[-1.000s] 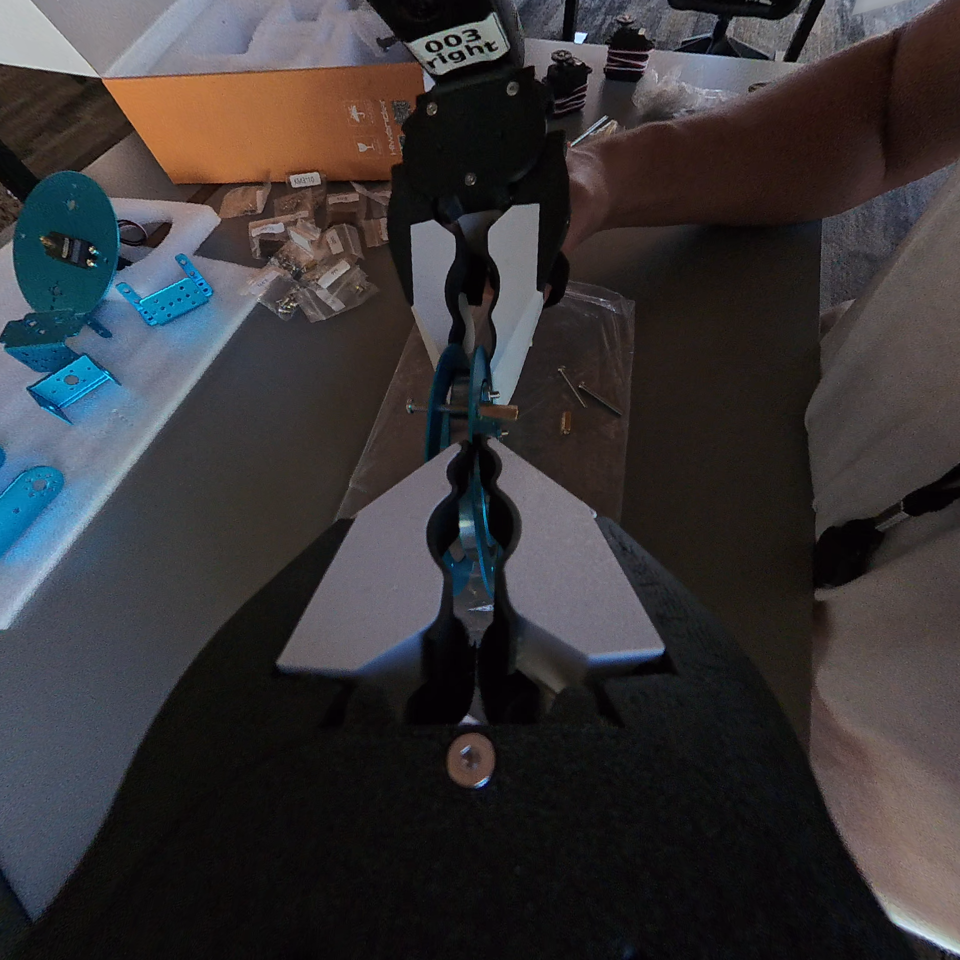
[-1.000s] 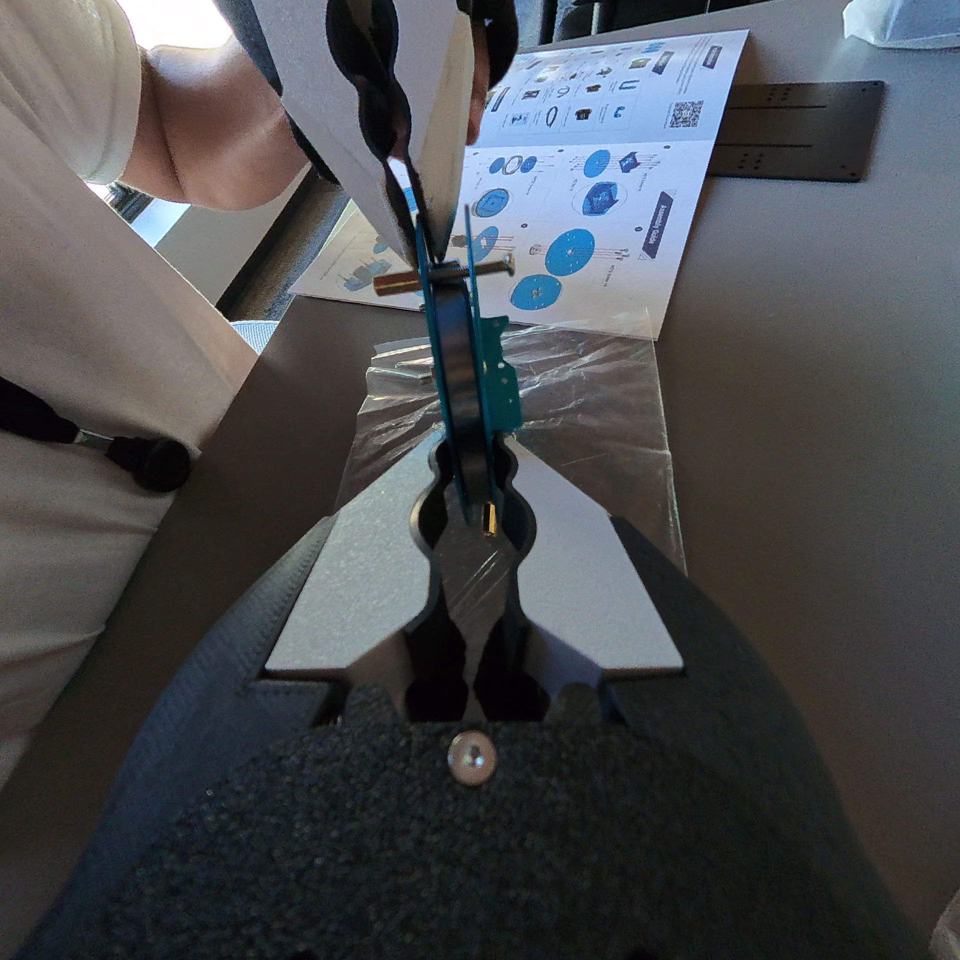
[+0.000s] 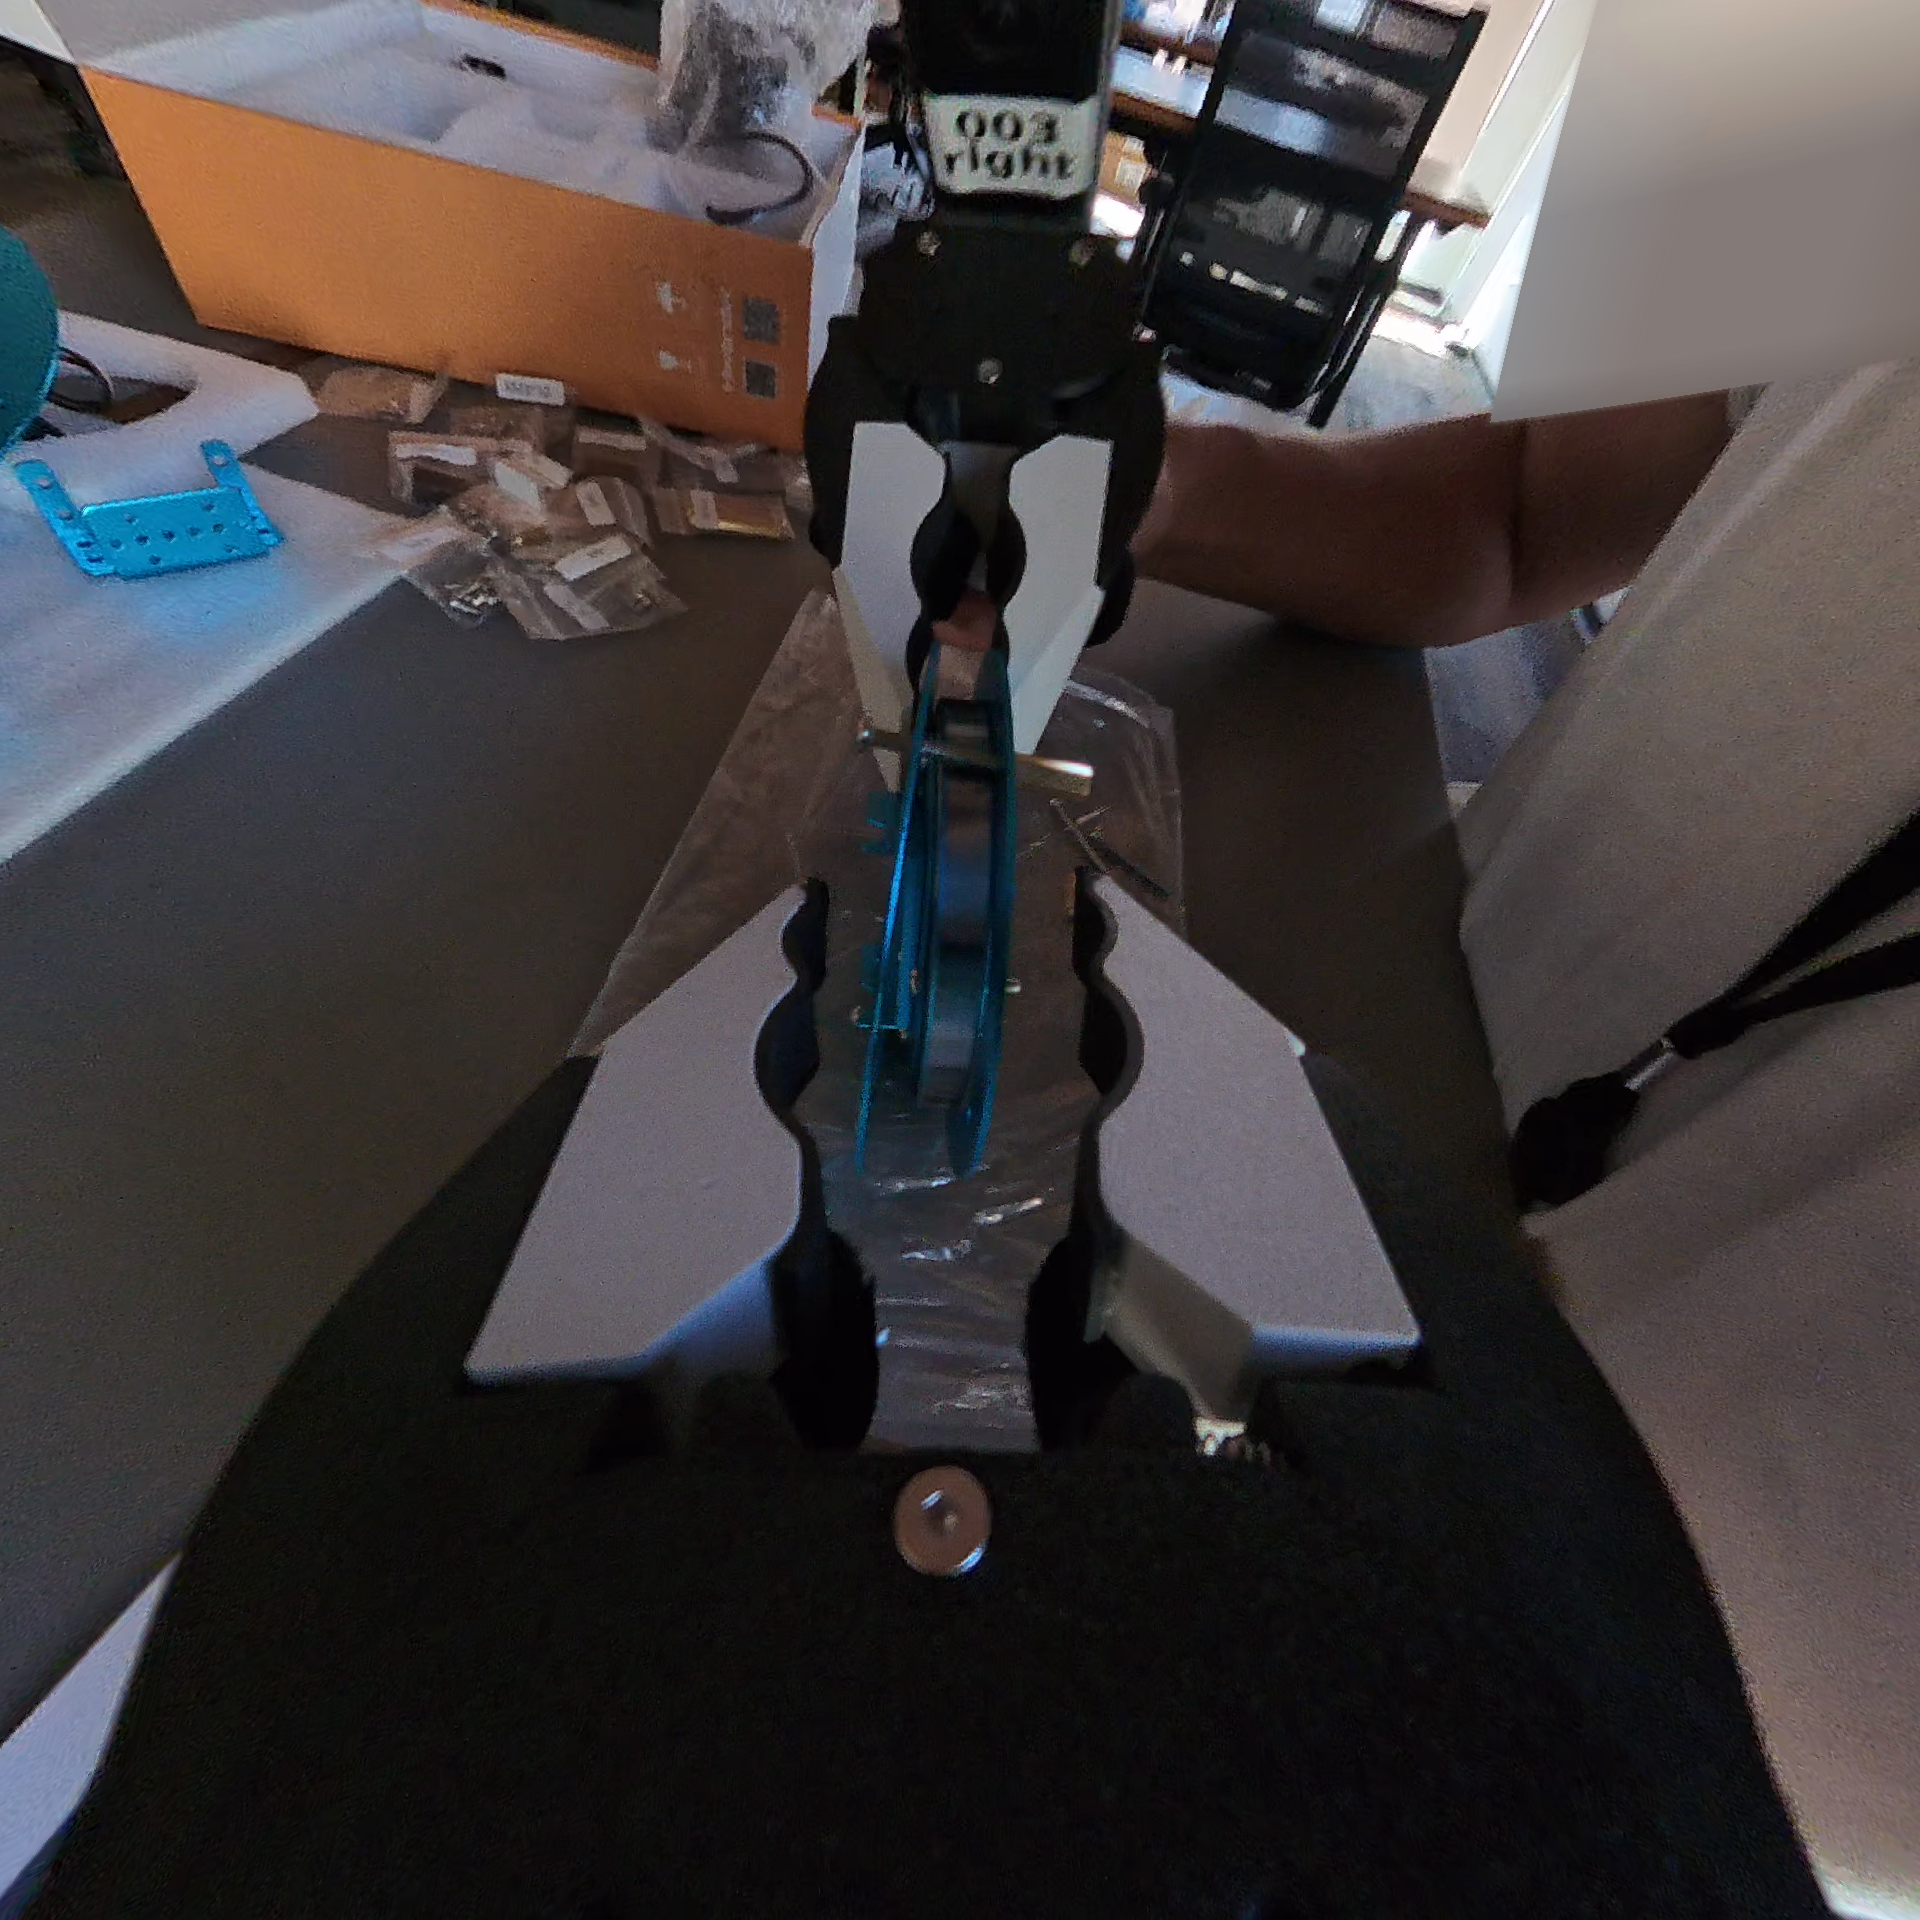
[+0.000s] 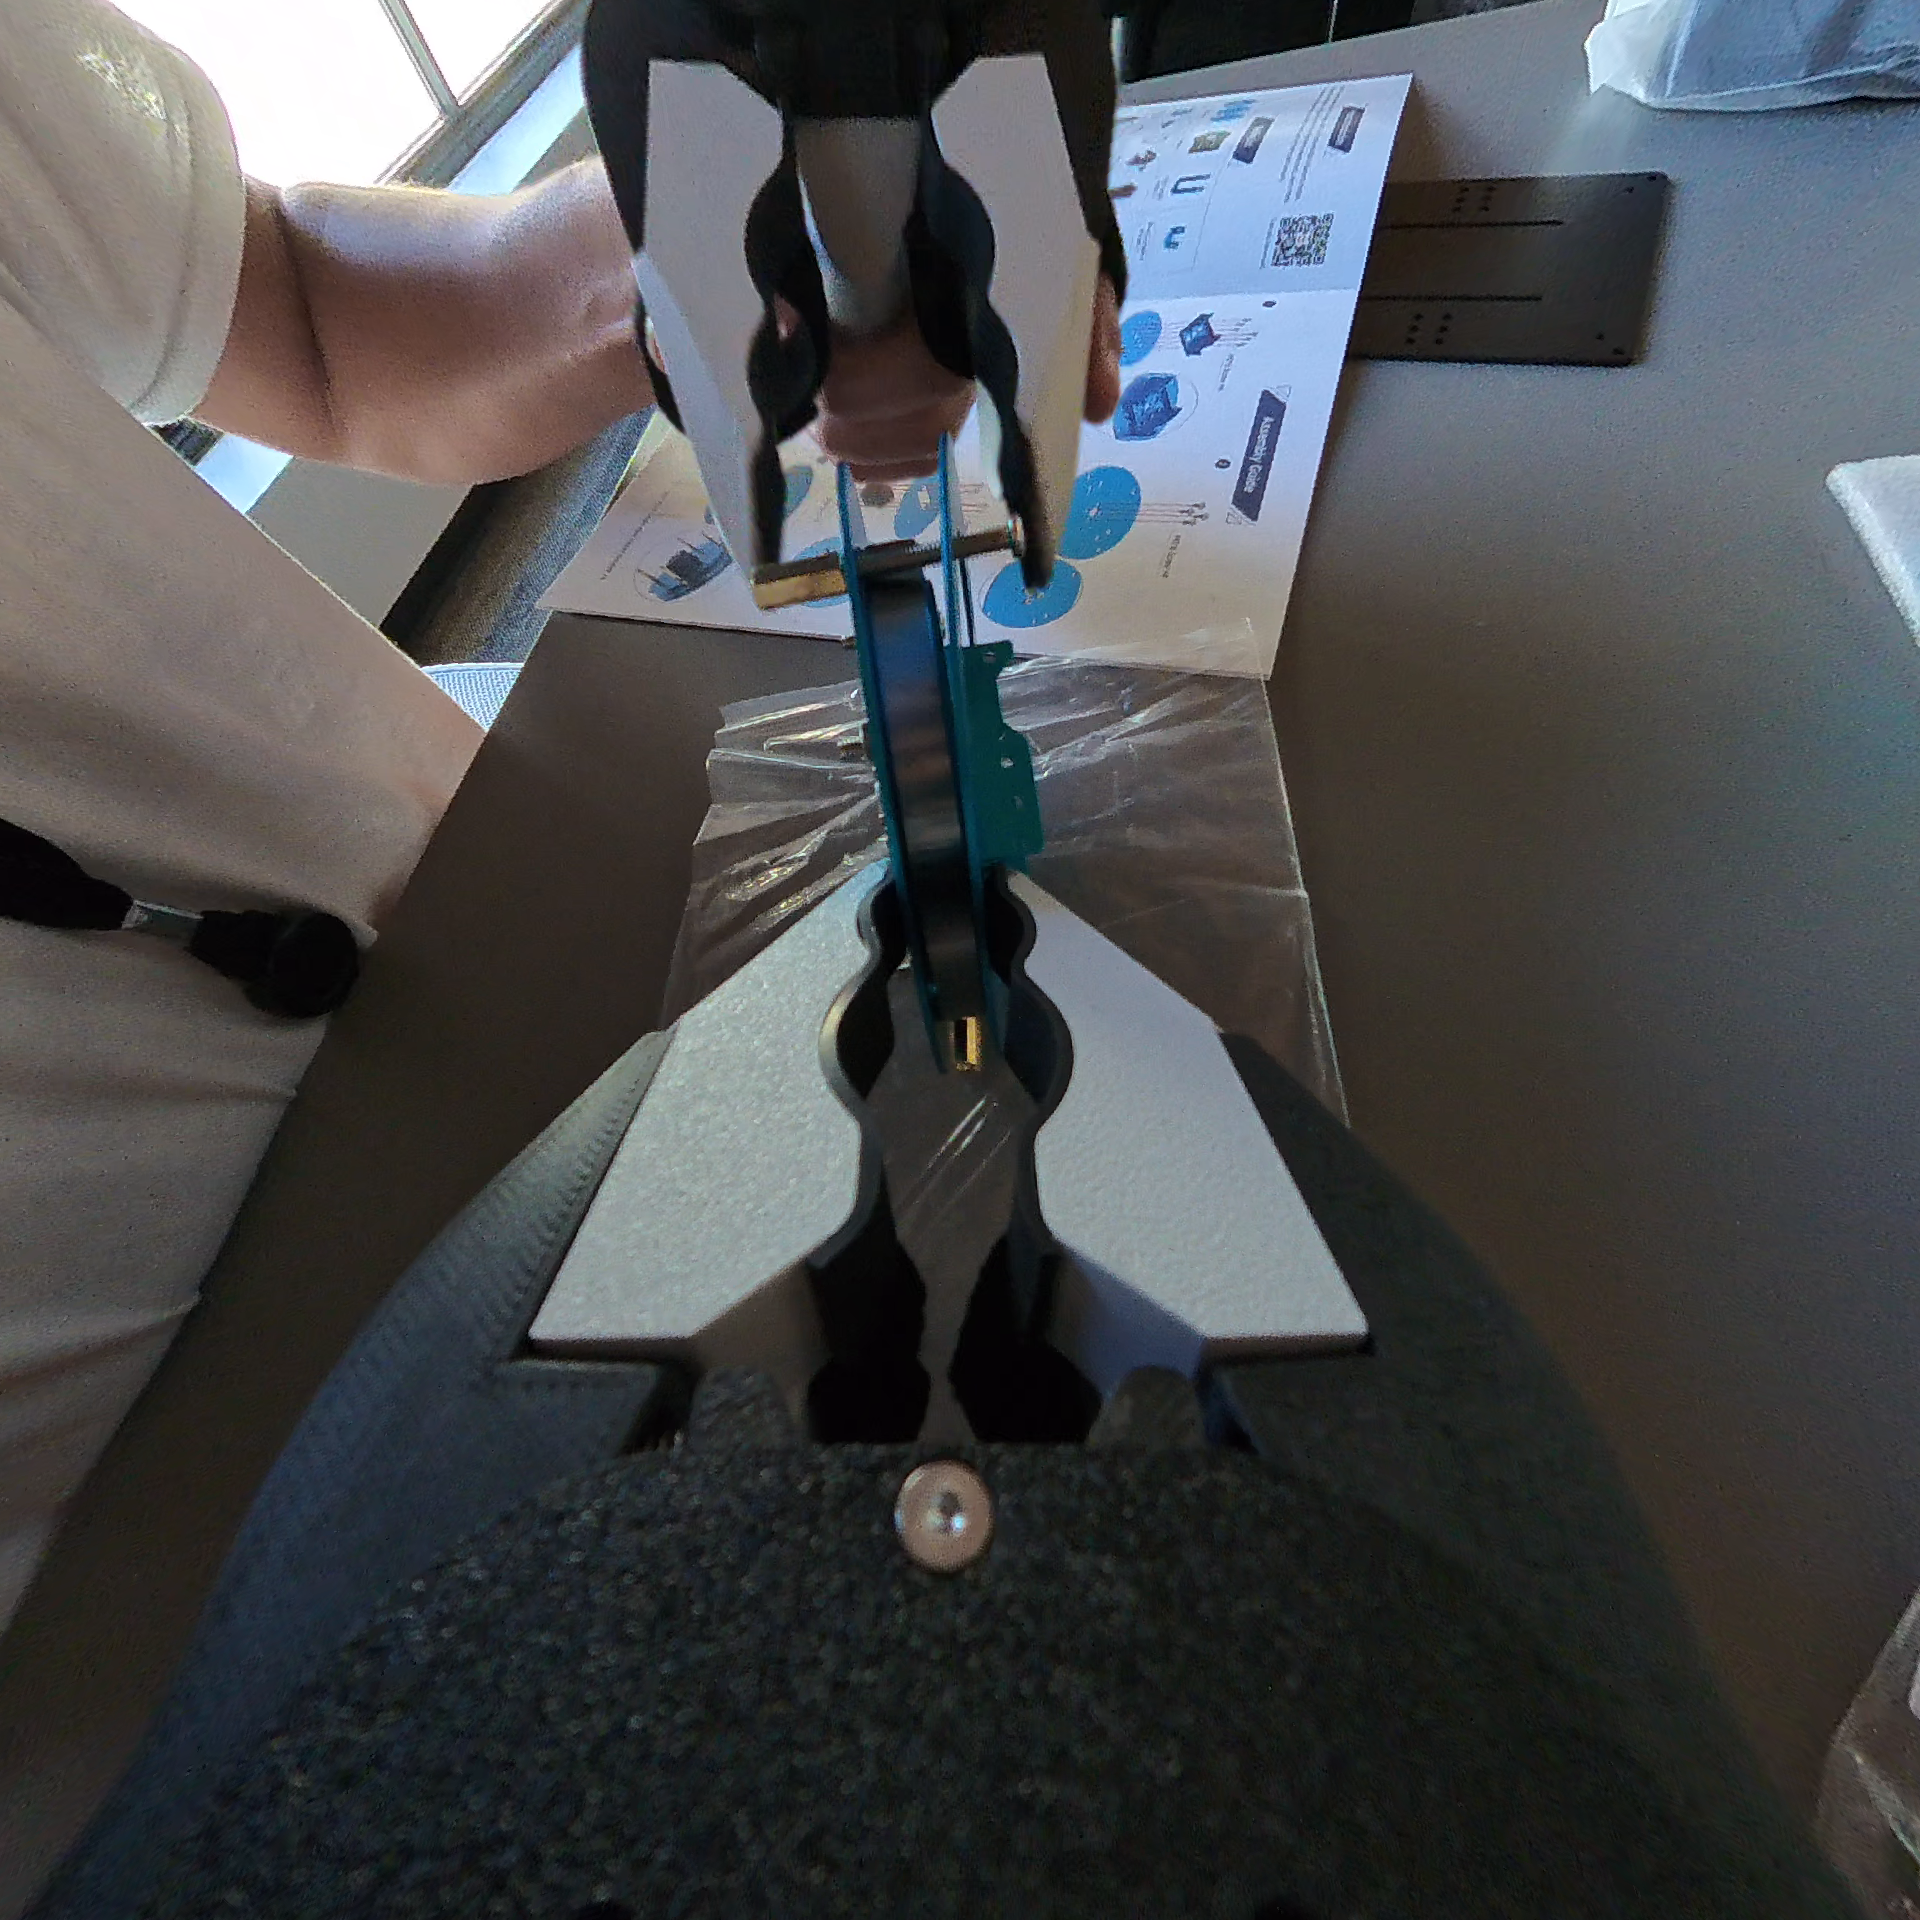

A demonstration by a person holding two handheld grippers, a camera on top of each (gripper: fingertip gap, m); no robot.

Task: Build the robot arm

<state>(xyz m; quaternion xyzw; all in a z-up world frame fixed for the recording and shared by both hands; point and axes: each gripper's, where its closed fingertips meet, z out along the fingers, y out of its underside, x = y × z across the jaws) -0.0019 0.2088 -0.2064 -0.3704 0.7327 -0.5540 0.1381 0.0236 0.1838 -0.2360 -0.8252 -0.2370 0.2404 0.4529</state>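
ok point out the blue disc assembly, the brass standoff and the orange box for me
blue disc assembly (image 4: pixel 920 790): right wrist view, dark rim between the plates.
brass standoff (image 4: pixel 795 590): right wrist view, its side.
orange box (image 3: pixel 416 249): left wrist view, front wall.

You hold a blue disc assembly (image 4: pixel 930 790) on edge above a clear plastic bag (image 4: pixel 1153 790) on the grey table: two thin round blue plates sandwich a dark wheel. A silver bolt (image 4: pixel 977 545) with a brass standoff (image 4: pixel 795 590) crosses its far end.
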